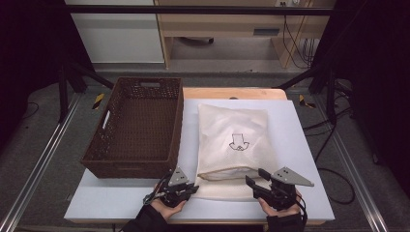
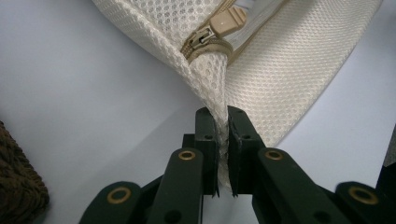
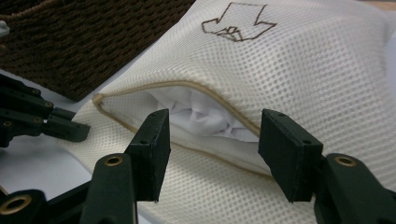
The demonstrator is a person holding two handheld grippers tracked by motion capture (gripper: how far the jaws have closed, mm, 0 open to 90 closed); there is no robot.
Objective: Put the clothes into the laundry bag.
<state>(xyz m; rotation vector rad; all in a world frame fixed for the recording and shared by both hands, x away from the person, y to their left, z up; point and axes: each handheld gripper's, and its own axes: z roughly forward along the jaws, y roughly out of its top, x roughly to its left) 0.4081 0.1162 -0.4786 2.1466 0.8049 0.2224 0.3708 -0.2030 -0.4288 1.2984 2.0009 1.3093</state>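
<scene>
A cream mesh laundry bag [image 1: 234, 140] with a small dark emblem lies on the white table, its zipped mouth facing me and partly unzipped. White cloth [image 3: 201, 116] shows inside the opening. My left gripper [image 1: 189, 187] is shut on the bag's near left corner [image 2: 217, 98], just below the zipper pull [image 2: 219, 25]. My right gripper [image 1: 255, 184] stands open just before the bag's mouth, its jaws spread on either side of the opening [image 3: 212, 144] with nothing between them.
A dark brown woven basket [image 1: 138, 126] with handle slots stands empty to the left of the bag, close to my left gripper. The white table top [image 1: 309, 159] has bare room right of the bag and along the front edge.
</scene>
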